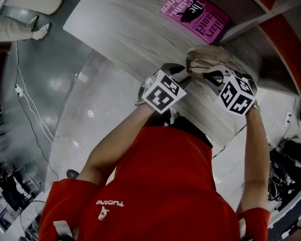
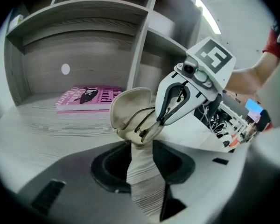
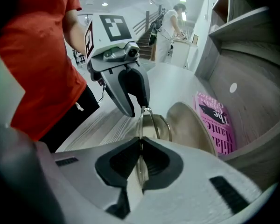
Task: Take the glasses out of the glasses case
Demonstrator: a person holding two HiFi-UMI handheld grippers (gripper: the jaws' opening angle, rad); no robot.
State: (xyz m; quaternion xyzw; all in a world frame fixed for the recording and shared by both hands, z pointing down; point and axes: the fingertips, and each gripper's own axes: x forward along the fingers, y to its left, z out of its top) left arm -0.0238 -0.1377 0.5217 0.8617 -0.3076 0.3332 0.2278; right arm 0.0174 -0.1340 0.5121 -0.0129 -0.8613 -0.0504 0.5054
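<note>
Right gripper [image 3: 140,141] is clamped on the thin wire rim of the glasses [image 3: 155,124], which stick out of the mouth of the beige glasses case [image 2: 130,105]. Left gripper [image 2: 140,146] pinches that case's lower end over the wood-grain counter [image 2: 42,129]; 1 pink book [image 2: 89,97] lies beyond, beneath the shelves [image 2: 84,8].

2 grippers: left gripper [image 3: 137,111], right gripper [image 2: 159,122]. 1 case [image 2: 130,107]. 1 glasses [image 3: 155,125]. 1 book [image 1: 195,14]. 1 table [image 1: 120,29]. 1 shelf unit [image 2: 84,13]. 2 people: wearer [image 1: 160,185], bystander [image 3: 170,27].
</note>
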